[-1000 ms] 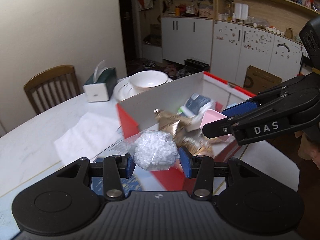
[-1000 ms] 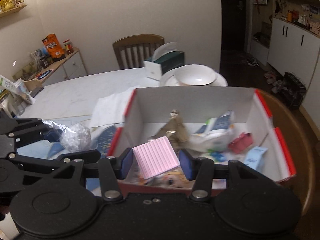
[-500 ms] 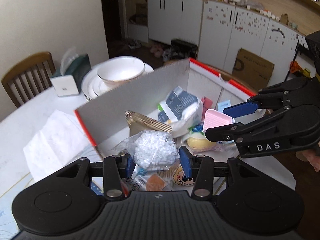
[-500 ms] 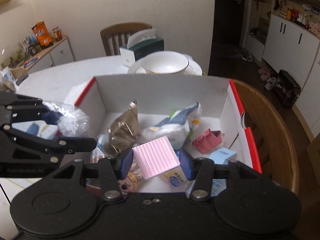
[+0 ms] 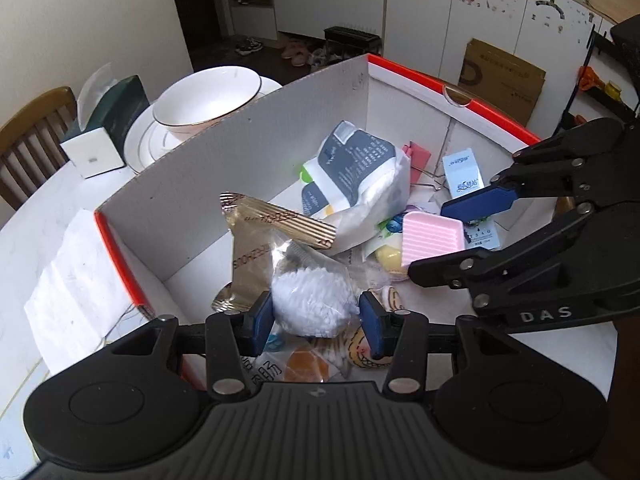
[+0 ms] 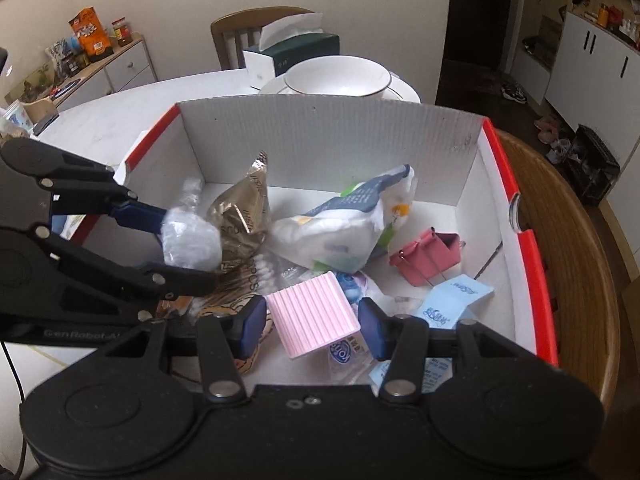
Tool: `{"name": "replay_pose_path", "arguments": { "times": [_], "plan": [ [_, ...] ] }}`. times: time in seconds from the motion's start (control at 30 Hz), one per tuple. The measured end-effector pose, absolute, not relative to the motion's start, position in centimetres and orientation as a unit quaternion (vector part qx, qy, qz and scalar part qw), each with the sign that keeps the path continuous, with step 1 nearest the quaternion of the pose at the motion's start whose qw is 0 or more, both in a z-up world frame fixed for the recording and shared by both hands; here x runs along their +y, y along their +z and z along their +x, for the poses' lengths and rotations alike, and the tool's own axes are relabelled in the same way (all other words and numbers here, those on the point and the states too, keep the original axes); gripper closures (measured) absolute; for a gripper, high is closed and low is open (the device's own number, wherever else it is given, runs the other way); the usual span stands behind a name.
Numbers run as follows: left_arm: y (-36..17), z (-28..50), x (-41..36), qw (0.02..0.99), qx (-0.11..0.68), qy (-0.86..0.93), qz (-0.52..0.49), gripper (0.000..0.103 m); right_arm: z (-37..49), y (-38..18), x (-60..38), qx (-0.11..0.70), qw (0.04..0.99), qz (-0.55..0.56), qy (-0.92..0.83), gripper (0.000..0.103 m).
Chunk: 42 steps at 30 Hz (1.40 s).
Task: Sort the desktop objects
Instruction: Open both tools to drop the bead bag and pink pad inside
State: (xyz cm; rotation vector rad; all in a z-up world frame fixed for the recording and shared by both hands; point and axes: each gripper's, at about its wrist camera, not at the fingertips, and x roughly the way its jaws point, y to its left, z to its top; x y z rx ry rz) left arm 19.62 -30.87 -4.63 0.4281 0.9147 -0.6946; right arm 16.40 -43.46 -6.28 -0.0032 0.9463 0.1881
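A: Two items are carried above the box (image 6: 332, 136): a clear bag of white beads (image 5: 314, 306), clamped between the pads of the left gripper (image 5: 316, 318), and a ribbed pink tray (image 6: 314, 314), gripped by the right gripper (image 6: 314, 326). Both hang over the box's near half, above its contents.

B: What could go wrong?

A: The bead bag is soft and bulges past the pads; a drop onto the gold foil pouch (image 5: 260, 244) could roll it toward the wall. The pink tray, let go tilted, may land on edge against the white-and-blue packet (image 6: 340, 224).

B: And the room?

A: Bare floor shows only at the left corner and beside the pink binder clip (image 6: 426, 256). The red-edged walls stand close on both flanks, and the two grippers nearly cross, so they should leave upward, one at a time.
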Motion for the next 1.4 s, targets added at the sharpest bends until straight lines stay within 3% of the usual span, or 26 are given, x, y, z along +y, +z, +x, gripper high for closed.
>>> {"name": "replay_pose_path", "arguments": {
  "times": [0.37, 0.53, 1.4],
  "plan": [
    [-4.6, 20.0, -30.9, 0.811, 0.441, -0.336, 0.186, 0.056, 16.3, -6.5, -44.5, 0.457, 0.884, 0.011, 0.094, 0.051],
    [-4.0, 19.6, -30.5, 0.816, 0.434, -0.342, 0.17, 0.031, 15.7, -6.0, -44.9, 0.448, 0.889, 0.017, 0.094, 0.043],
    [-0.1, 14.5, -26.2, 0.865, 0.379, -0.317, 0.086, 0.026, 10.2, -1.1, -44.5, 0.361, 0.924, 0.046, 0.114, 0.033]
  ]
}}
